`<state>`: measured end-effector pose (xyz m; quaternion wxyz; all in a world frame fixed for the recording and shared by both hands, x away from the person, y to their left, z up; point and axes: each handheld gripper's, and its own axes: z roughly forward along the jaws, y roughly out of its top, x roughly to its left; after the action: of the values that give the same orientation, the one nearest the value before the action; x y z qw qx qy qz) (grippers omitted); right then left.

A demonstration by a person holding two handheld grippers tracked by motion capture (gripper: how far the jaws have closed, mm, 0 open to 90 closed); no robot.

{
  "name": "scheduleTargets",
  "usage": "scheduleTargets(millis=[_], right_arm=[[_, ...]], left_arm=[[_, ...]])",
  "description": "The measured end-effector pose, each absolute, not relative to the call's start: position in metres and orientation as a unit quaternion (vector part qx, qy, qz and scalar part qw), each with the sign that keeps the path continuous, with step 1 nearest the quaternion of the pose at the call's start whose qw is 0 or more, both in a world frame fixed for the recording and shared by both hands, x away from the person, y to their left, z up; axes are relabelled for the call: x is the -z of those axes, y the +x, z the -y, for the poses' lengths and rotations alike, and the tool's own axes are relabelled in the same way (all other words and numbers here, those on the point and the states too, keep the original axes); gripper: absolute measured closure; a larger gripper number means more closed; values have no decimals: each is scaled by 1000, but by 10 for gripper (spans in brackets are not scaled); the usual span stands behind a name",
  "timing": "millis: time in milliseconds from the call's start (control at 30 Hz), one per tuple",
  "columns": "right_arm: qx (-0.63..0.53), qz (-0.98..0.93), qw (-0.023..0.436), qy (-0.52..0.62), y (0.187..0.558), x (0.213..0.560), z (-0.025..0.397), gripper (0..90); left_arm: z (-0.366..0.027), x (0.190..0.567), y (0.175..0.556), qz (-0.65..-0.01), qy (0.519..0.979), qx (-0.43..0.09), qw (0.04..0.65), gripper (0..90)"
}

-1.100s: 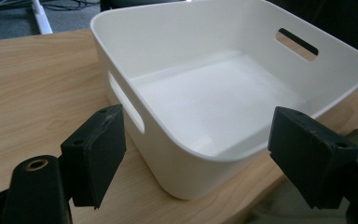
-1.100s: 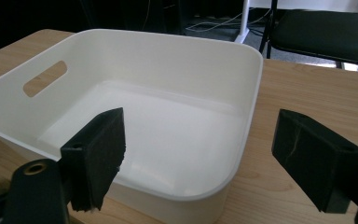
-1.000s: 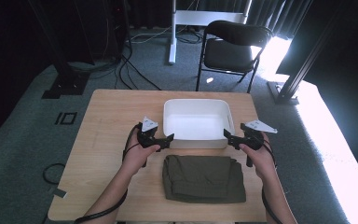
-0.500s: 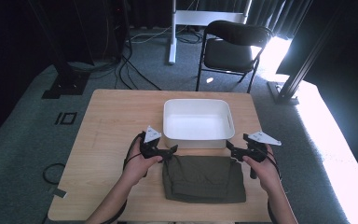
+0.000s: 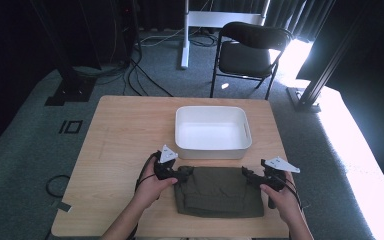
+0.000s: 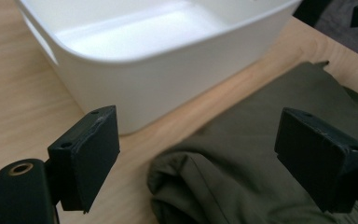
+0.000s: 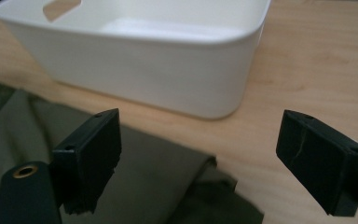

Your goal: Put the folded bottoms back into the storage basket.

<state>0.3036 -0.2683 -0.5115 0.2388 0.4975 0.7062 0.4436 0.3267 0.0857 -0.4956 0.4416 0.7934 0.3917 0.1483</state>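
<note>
wooden table [image 5: 115, 150], grey carpet [image 5: 25, 150], black chair [image 5: 250, 47]

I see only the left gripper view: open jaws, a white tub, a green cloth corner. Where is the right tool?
Observer: The right tool is at the far right corner of the green cloth, with its jaws open.
Operator: Is the whole tub empty?
Observer: Yes. The high view shows nothing anywhere inside the white tub.
Operator: Does the cloth hang over the table edge?
Observer: No. It lies folded and wholly on the table, close to the near edge.
</note>
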Motion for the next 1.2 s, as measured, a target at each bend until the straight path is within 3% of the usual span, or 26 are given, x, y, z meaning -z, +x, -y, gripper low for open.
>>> scheduleTargets(millis=[433, 700, 1200], right_arm=[[-415, -717, 213, 518, 280, 545, 259, 138], [-405, -722, 204, 522, 281, 553, 256, 137], [-375, -744, 191, 518, 287, 563, 251, 127]], left_arm=[[-83, 513, 305, -402, 802, -128, 423, 154], [-83, 525, 298, -405, 815, -110, 401, 154], [-83, 553, 303, -438, 799, -78, 405, 155]])
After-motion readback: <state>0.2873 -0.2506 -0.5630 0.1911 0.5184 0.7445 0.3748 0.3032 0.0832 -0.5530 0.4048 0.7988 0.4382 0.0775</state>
